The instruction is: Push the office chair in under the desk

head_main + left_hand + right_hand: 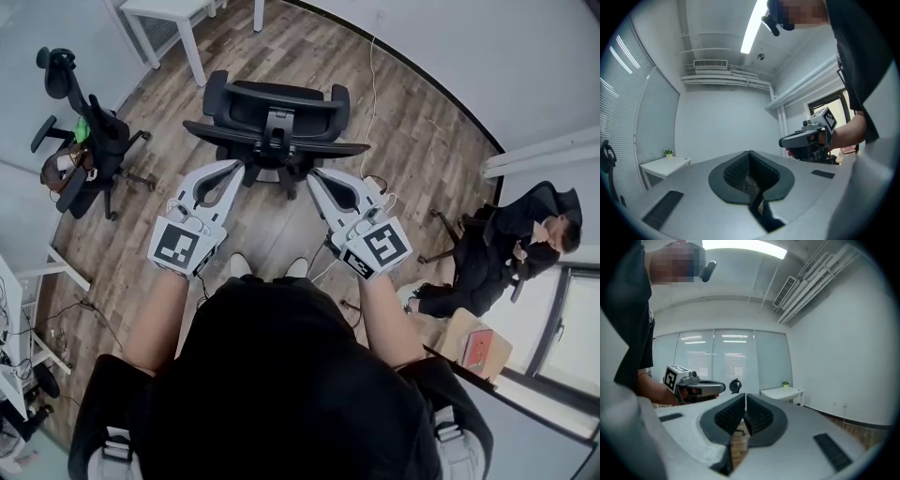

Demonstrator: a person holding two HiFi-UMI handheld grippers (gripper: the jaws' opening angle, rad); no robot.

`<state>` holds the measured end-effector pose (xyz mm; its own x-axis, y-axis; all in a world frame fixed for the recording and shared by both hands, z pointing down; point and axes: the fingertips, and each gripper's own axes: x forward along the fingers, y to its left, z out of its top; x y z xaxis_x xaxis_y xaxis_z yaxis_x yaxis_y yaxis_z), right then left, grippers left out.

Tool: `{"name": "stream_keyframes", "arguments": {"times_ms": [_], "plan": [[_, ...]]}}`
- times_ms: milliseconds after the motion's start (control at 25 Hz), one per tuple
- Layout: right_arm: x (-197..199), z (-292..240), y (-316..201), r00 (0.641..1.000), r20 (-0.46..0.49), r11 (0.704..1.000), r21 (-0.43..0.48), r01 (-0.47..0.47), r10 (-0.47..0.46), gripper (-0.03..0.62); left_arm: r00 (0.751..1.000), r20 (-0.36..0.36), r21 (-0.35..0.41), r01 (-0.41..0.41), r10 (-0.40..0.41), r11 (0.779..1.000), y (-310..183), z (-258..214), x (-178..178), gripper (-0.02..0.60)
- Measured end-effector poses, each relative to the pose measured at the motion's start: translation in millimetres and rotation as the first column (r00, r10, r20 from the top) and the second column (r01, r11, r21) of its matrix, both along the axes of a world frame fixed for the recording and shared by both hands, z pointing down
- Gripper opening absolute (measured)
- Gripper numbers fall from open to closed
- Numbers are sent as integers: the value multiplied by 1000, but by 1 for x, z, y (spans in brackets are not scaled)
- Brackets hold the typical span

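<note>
- Head view: the black office chair (pixel 274 120) stands on the wood floor (pixel 412 131), straight ahead of the person, apart from the white desk (pixel 167 13) beyond it
- Left gripper (pixel 234 169) is clenched and empty, its tip just beside the chair's back
- Right gripper (pixel 315 174) is also clenched on nothing, its tip near the back's other side

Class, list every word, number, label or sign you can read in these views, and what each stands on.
No readable text anywhere.
Left tongs and right tongs: square code patterns only, no letters.
Red flat item on the cardboard box: print, if any, too small to read.
</note>
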<state>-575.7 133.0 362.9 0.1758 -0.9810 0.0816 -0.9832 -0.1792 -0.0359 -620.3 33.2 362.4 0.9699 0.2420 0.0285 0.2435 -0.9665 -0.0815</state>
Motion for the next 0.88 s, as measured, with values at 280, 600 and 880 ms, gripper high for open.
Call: {"name": "stream_keyframes", "arguments": {"times_ms": [280,600,880], "plan": [[-11,2,-24,1000,-12,1000,-16,-17,17,3,1000,-7,-1,-1,1,1000,-25,1,-9,-6],[-13,13,-42,996,-25,995,-50,-89,88,5,999,18,19,-34,34,999,-55,15,-16,-3],[10,42,-31,988,-2,977,-153,-151,152,11,991,113,93,-86,75,992,-67,48,-2,40]]}}
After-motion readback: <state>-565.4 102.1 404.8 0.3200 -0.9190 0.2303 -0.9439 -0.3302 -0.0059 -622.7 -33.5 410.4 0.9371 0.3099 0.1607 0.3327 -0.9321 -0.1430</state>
